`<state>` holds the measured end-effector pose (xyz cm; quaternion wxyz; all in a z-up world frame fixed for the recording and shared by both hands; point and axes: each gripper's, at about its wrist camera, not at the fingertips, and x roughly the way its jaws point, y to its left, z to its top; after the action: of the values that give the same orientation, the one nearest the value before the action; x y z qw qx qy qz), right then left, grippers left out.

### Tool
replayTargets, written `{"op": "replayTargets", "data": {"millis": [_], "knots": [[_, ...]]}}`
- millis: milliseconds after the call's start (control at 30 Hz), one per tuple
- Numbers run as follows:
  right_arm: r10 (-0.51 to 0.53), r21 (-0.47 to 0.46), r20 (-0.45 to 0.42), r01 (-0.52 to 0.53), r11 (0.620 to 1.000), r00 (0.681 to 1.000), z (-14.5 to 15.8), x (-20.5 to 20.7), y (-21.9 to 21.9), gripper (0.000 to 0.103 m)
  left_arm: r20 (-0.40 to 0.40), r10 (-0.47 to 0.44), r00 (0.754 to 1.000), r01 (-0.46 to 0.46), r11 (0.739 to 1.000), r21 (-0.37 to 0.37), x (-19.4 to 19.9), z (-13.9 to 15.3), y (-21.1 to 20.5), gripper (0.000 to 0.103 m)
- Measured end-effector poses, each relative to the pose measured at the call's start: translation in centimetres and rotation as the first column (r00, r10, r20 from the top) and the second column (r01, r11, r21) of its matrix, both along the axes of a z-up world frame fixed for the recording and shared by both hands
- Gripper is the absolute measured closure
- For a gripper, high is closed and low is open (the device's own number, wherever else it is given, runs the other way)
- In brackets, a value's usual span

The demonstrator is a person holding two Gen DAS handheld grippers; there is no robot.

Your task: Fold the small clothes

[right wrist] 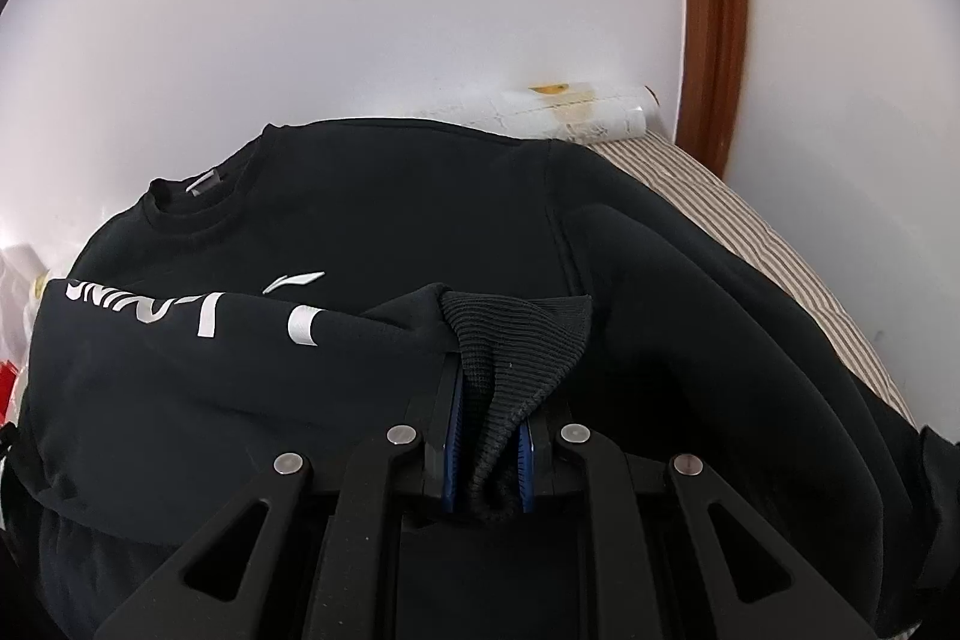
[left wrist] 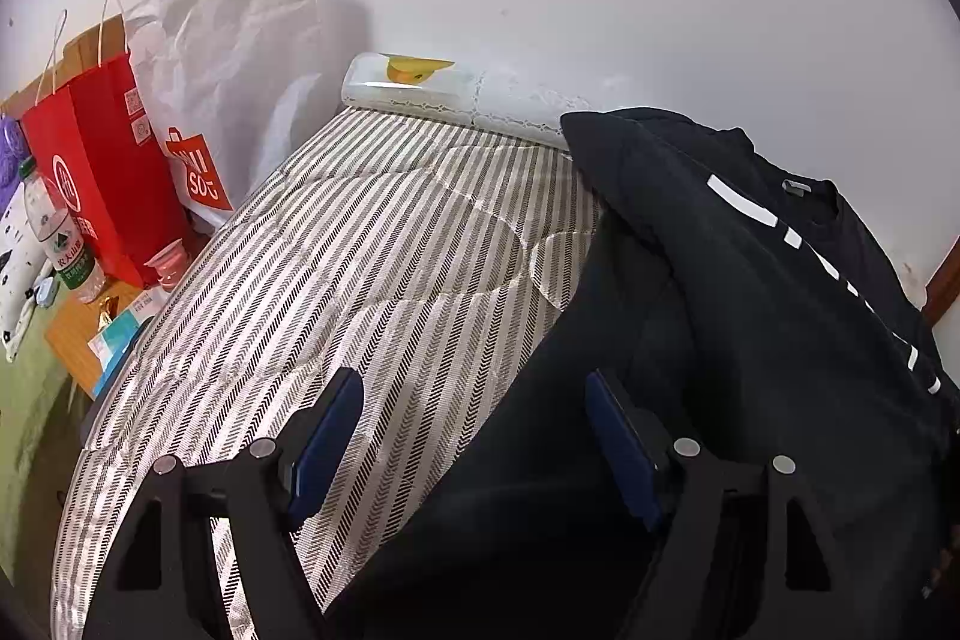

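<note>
Clenched on the ribbed cuff (right wrist: 516, 340) of a sleeve, the right claw (right wrist: 487, 451) holds it low over the black sweatshirt (right wrist: 372, 226), which lies chest-up on the striped bed (left wrist: 360, 250); because only a bunched edge of the knit sits between the pads, I judge it could slip free, or a hard tug could drag the body askew and spoil the fold. Beside the sweatshirt's edge, the left claw (left wrist: 474, 436) hovers released and empty, angled down at the bed.
</note>
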<state>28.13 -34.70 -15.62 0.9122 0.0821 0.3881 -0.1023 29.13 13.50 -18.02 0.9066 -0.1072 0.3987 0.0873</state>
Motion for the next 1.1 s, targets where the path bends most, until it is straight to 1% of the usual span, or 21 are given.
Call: {"op": "replayTargets", "data": {"millis": [100,200,267,333,367,433,500,567,633,700,733,800,833,867,900,933,967,1000,1033,1067,1100], "knots": [[-0.011,-0.016,0.009,0.012,1.000,1.000,0.1,-0.7,-0.2,0.088,-0.014,0.010,1.000,-0.010,1.000,-0.008,0.1,-0.2,0.2,0.028],[-0.024,-0.009,0.022,0.024,1.000,0.999,0.1,-1.3,-0.6,0.088,-0.022,0.012,1.000,-0.013,1.000,-0.022,0.2,-0.3,0.4,0.028],[-0.023,-0.015,0.011,0.023,1.000,1.000,-0.2,-1.1,-0.6,0.087,-0.028,0.015,0.999,-0.015,1.000,-0.017,0.2,-0.4,0.4,0.028],[-0.020,-0.037,-0.018,0.020,0.999,1.000,-0.8,-0.6,-0.2,0.080,-0.028,0.010,1.000,-0.010,1.000,-0.019,0.1,-0.4,0.3,0.028],[-0.018,-0.058,-0.038,0.016,0.998,0.999,-1.2,-0.4,0.1,0.072,-0.027,0.006,1.000,-0.006,1.000,-0.023,0.1,-0.4,0.3,0.028],[-0.023,-0.090,-0.050,0.019,0.996,0.998,-1.3,-0.4,0.5,0.069,-0.026,-0.010,1.000,0.009,1.000,-0.024,0.1,-0.4,0.1,0.028],[-0.015,-0.097,-0.036,0.012,0.995,0.999,-0.5,-0.8,0.8,0.067,-0.014,-0.031,0.999,0.031,0.999,-0.021,0.1,-0.2,-0.2,0.029],[-0.011,-0.106,-0.024,0.008,0.994,1.000,0.5,-1.4,1.0,0.066,-0.006,-0.072,0.997,0.072,0.997,-0.021,0.3,0.1,-0.7,0.030],[0.014,-0.110,-0.008,-0.014,0.994,1.000,1.7,-2.4,1.2,0.063,0.003,-0.121,0.993,0.121,0.991,-0.058,0.8,0.2,-1.2,0.030],[0.034,-0.132,-0.001,-0.033,0.991,0.999,2.5,-3.2,1.4,0.060,-0.022,-0.154,0.988,0.150,0.982,-0.114,1.7,-0.1,-1.8,0.030],[0.044,-0.143,0.001,-0.043,0.989,0.999,2.9,-3.6,1.5,0.059,-0.031,-0.173,0.984,0.168,0.978,-0.127,2.1,-0.3,-2.3,0.030],[0.058,-0.162,0.003,-0.056,0.985,0.998,3.4,-4.3,1.6,0.059,-0.048,-0.188,0.981,0.182,0.977,-0.109,2.9,-0.7,-3.0,0.031],[0.067,-0.167,0.003,-0.066,0.984,0.998,3.5,-4.6,1.6,0.059,-0.073,-0.177,0.982,0.171,0.982,-0.077,3.6,-1.1,-3.5,0.036],[0.074,-0.167,0.003,-0.072,0.983,0.997,3.7,-4.8,1.7,0.059,-0.076,-0.169,0.983,0.166,0.985,-0.052,3.8,-1.2,-3.8,0.041],[0.079,-0.163,0.002,-0.078,0.984,0.997,3.7,-5.0,1.7,0.059,-0.066,-0.172,0.983,0.169,0.985,-0.038,3.8,-1.1,-4.0,0.049],[0.085,-0.156,0.001,-0.084,0.984,0.996,3.8,-5.3,1.8,0.059,-0.054,-0.194,0.980,0.192,0.980,-0.044,3.7,-1.1,-4.2,0.069],[0.087,-0.150,0.000,-0.086,0.985,0.996,3.7,-5.4,1.8,0.059,-0.038,-0.194,0.980,0.191,0.980,-0.059,3.5,-0.9,-4.0,0.081],[0.089,-0.144,-0.001,-0.088,0.986,0.996,3.7,-5.5,1.9,0.059,-0.022,-0.179,0.984,0.178,0.982,-0.062,3.2,-0.7,-3.7,0.091],[0.092,-0.143,-0.003,-0.092,0.985,0.996,3.6,-5.6,2.0,0.059,0.004,-0.153,0.988,0.153,0.986,-0.066,2.7,-0.3,-3.0,0.093],[0.096,-0.145,-0.004,-0.096,0.985,0.995,3.4,-5.5,2.2,0.059,0.012,-0.136,0.991,0.137,0.988,-0.073,2.6,-0.1,-2.4,0.095],[0.099,-0.149,-0.005,-0.099,0.984,0.995,3.3,-5.5,2.3,0.059,0.012,-0.085,0.996,0.086,0.993,-0.081,2.2,0.0,-1.2,0.095]]}}
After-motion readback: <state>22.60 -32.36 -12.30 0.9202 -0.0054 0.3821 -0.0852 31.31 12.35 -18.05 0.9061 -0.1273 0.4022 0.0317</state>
